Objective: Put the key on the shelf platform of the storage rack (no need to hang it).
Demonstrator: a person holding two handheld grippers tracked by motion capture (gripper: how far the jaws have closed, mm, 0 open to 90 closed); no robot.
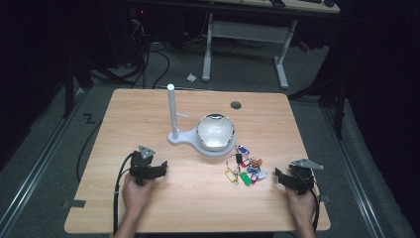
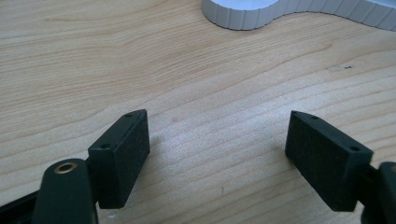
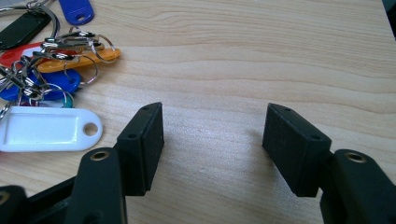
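The bunch of key tags (image 1: 245,170) — light, loose, jingly — lies at ten o'clock of the wide-open, empty right gripper (image 3: 212,140); best pinched by a ring.

Blue, orange, red, white and perhaps green key tags (image 1: 246,169) lie on the pale woodgrain table (image 1: 148,114).

centre: white plastic stand with upright post and mirrored dome (image 1: 214,133) is blocking the middle of the light wooden table (image 1: 148,109) | right-centre: heap of coloured plastic key tags on metal rings (image 1: 245,168) is lying just in front of it | bare wood is lying open along both side edges and the near edge
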